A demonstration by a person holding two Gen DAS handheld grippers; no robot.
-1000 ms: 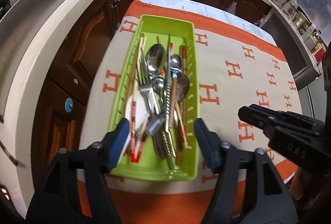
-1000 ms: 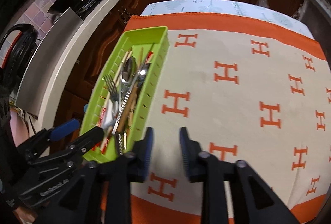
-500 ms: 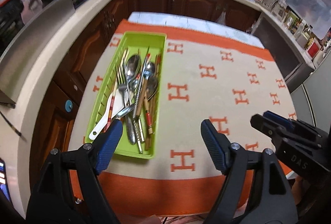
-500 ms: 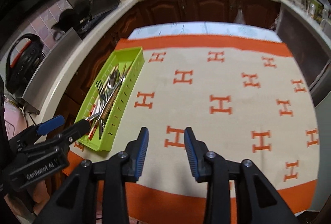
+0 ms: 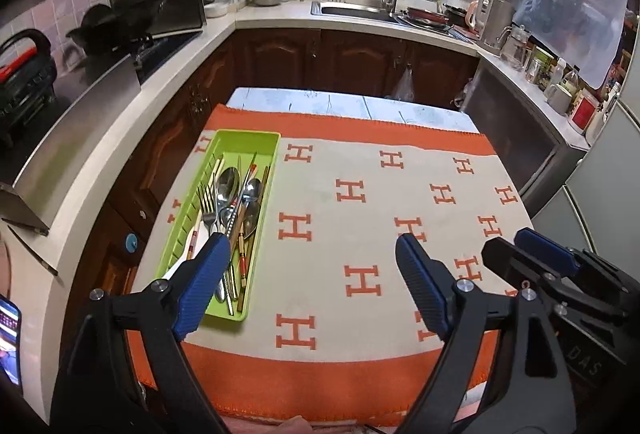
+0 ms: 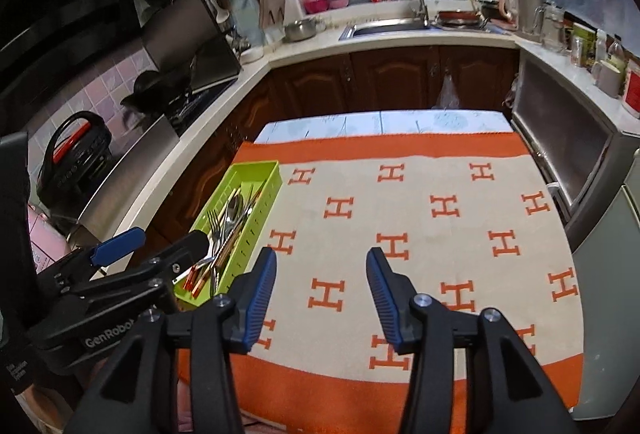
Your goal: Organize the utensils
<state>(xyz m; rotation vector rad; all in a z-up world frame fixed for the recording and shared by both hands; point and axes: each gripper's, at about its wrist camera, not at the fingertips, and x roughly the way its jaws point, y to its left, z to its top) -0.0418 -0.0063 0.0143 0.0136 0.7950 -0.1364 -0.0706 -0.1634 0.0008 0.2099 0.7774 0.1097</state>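
Green utensil tray point(image 5: 224, 234) lies lengthwise along the left edge of the tabletop, its near end toward the front-left corner, resting on the orange-and-cream H-patterned cloth point(image 5: 360, 226). Contents piled lengthwise in one heap: fork point(image 5: 207, 207), several spoons point(image 5: 228, 185), chopsticks point(image 5: 244, 234), a white-handled piece partly hidden by a finger. Left gripper point(image 5: 310, 282): jaws spread wide, nothing between them, held above the front edge with its left finger point(image 5: 204, 282) overlapping the tray's near end in view. Right gripper point(image 6: 322, 298): jaws apart, empty, over the cloth's front-centre area, to the right of the tray. Rest of cloth bare.
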